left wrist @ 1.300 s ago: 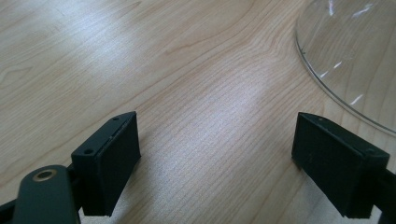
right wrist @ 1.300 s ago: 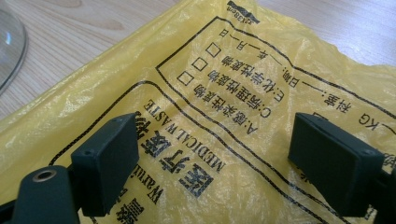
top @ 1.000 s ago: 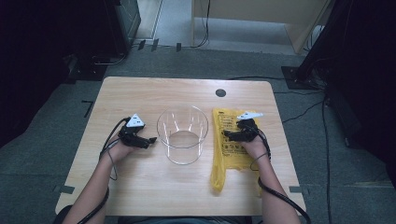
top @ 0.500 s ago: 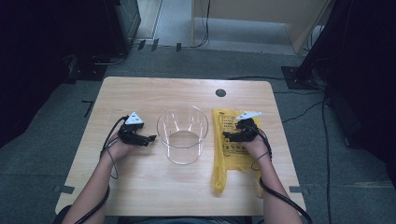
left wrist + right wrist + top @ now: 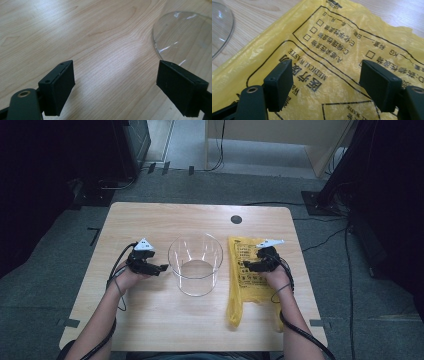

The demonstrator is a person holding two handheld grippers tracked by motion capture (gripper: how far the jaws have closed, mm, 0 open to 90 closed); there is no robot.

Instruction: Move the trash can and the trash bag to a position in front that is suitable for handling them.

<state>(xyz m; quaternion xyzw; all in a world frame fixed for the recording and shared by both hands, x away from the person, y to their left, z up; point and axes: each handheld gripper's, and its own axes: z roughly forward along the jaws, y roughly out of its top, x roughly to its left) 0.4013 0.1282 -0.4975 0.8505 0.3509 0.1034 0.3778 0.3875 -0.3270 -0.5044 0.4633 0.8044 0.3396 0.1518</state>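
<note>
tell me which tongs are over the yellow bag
The right tongs, open above the yellow bag and its printed text. The left tongs sit over bare table beside the clear container.

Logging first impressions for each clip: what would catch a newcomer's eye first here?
The bright yellow bag printed with black text, lying flat on the right side of the wooden table, stands out most, with the right gripper open just above it. Beside it at the centre stands a clear round container, and the left gripper waits open to its left.
</note>
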